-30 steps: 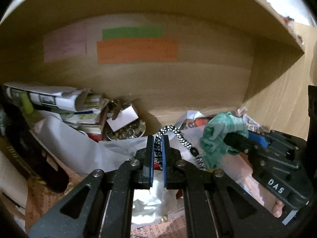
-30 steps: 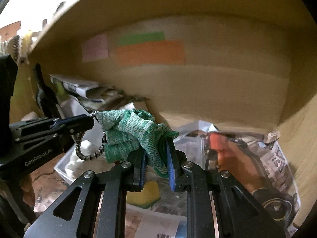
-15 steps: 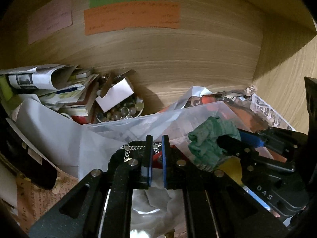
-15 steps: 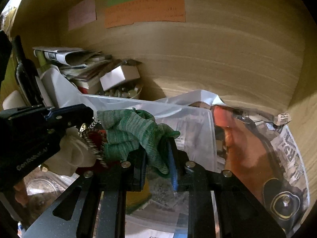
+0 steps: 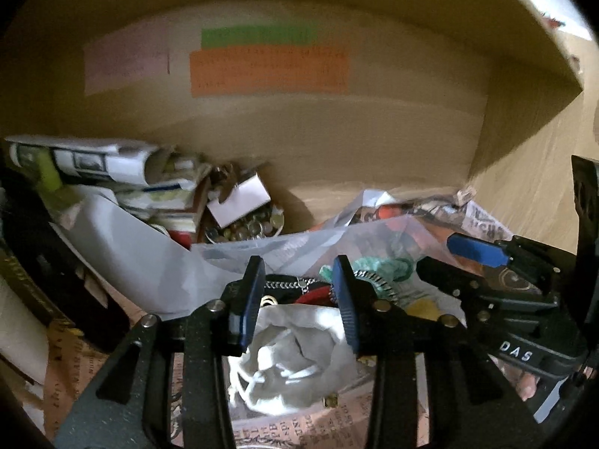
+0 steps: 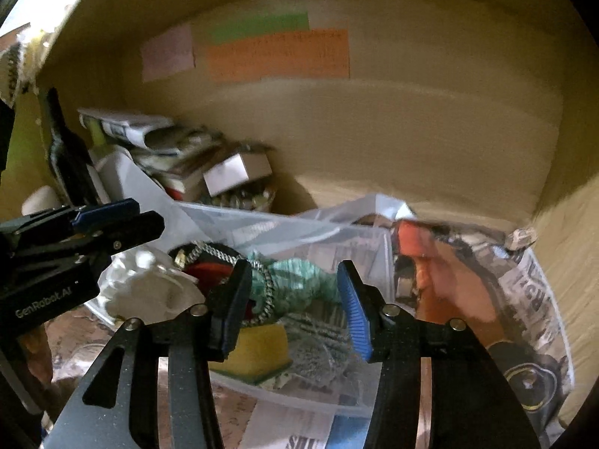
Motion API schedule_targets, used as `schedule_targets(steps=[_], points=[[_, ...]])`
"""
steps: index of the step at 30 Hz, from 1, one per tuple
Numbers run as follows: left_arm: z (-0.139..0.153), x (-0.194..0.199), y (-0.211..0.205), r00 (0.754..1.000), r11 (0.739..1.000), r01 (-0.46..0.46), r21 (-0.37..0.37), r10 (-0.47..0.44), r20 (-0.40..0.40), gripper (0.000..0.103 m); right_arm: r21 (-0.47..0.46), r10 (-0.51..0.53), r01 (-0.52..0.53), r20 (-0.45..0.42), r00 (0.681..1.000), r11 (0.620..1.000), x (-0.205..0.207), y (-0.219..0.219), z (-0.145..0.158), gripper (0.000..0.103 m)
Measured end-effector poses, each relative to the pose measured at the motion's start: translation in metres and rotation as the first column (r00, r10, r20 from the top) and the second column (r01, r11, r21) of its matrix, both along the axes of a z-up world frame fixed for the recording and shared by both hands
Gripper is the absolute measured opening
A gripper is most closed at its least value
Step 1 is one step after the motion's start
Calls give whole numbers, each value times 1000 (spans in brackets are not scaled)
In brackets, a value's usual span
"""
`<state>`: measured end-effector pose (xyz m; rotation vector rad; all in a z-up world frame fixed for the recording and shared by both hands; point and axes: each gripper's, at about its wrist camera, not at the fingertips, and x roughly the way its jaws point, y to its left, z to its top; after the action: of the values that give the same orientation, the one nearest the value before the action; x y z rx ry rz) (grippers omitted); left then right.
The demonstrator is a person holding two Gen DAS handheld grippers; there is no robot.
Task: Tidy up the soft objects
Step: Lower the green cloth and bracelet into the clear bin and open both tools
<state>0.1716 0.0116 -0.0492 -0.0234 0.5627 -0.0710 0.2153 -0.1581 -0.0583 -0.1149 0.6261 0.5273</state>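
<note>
A green knitted cloth (image 6: 299, 284) lies inside a clear plastic bin (image 6: 284, 224), with a black-and-white braided cord (image 6: 267, 292) draped over it. The cloth (image 5: 382, 267) and cord (image 5: 374, 280) also show in the left wrist view. A white drawstring pouch (image 5: 295, 355) and a yellow sponge (image 6: 258, 348) lie in the same bin. My left gripper (image 5: 297, 292) is open and empty above the pouch. My right gripper (image 6: 294, 307) is open and empty just above the cloth.
The bin sits on a wooden shelf with coloured notes (image 5: 269, 71) on the back wall. Rolled papers and books (image 5: 123, 176) and a bowl of coins (image 5: 247, 224) stand at the back left. An orange object on newspaper (image 6: 449, 280) lies to the right.
Both grippers have opened. The right one let go of the green cloth and the left one let go of the braided cord; both now lie in the bin. The grippers have drawn back.
</note>
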Motion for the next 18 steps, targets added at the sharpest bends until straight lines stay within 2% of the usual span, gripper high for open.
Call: schedule_targets(steps=[5, 7, 11, 13, 18], points=[[22, -31, 3, 996, 1000, 5, -15, -3, 87, 39, 44, 10, -13, 81, 997, 999, -27, -9, 27, 44], [29, -43, 4, 993, 1000, 4, -22, -1, 121, 43, 64, 13, -20, 111, 994, 998, -37, -13, 38, 46], [41, -66, 8, 983, 999, -11, -32, 16, 181, 48, 108, 15, -35, 178, 984, 993, -60, -22, 58, 55], [44, -74, 10, 979, 999, -13, -40, 21, 201, 55, 124, 15, -41, 206, 978, 991, -69, -24, 66, 58], [53, -98, 16, 966, 999, -25, -45, 35, 255, 67, 155, 15, -57, 263, 965, 986, -87, -30, 79, 75]])
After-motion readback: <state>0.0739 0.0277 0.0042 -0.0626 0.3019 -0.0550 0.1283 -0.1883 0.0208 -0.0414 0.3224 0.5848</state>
